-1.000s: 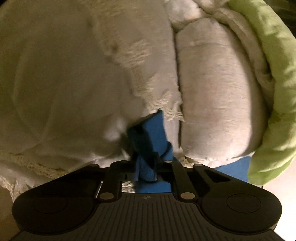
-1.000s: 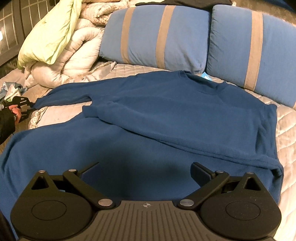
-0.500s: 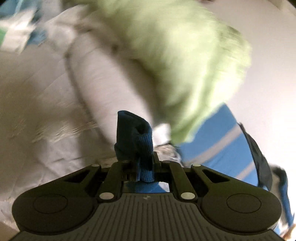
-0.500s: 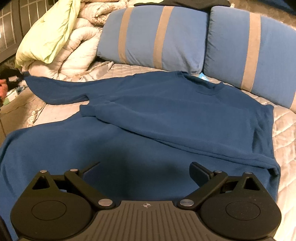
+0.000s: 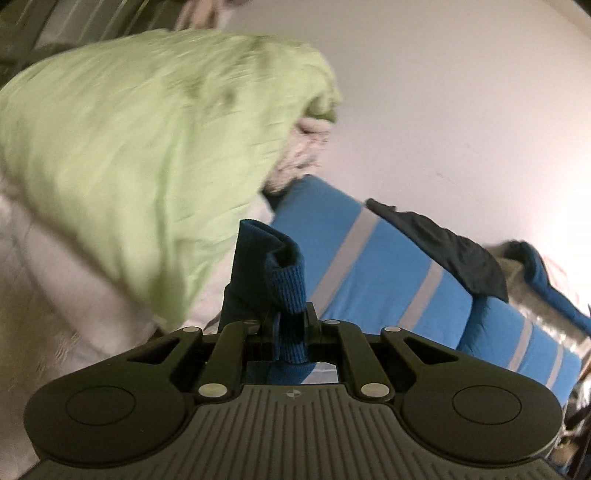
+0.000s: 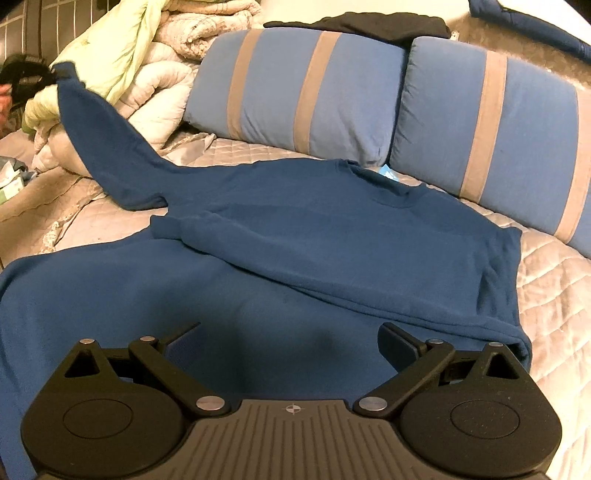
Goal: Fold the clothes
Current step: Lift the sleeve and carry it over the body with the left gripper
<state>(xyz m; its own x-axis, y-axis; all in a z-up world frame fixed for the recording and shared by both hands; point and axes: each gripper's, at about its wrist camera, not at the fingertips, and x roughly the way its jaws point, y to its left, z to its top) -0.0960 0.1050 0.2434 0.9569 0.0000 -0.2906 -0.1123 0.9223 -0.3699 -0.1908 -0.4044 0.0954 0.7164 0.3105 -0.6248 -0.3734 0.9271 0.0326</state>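
Note:
A dark blue sweatshirt (image 6: 332,229) lies spread on the quilted bed (image 6: 554,295), its far side folded over the body. Its left sleeve (image 6: 110,147) is lifted off the bed up to the far left. My left gripper (image 5: 290,317) is shut on the ribbed sleeve cuff (image 5: 284,280), which sticks up between the fingers. That gripper shows small in the right wrist view, as the left gripper (image 6: 33,74), held by a hand. My right gripper (image 6: 291,336) stands open just above the sweatshirt's near part, with nothing between its fingers.
Two blue pillows with tan stripes (image 6: 303,85) lean at the head of the bed. A pile of white comforter and a light green blanket (image 6: 122,48) sits at the far left. A dark garment (image 6: 369,22) lies on top of the pillows. A pale wall (image 5: 461,92) is behind.
My left gripper has risen from the bed with the sleeve cuff and rolled; the sleeve now hangs stretched up to the left. The right gripper has stayed in place, open.

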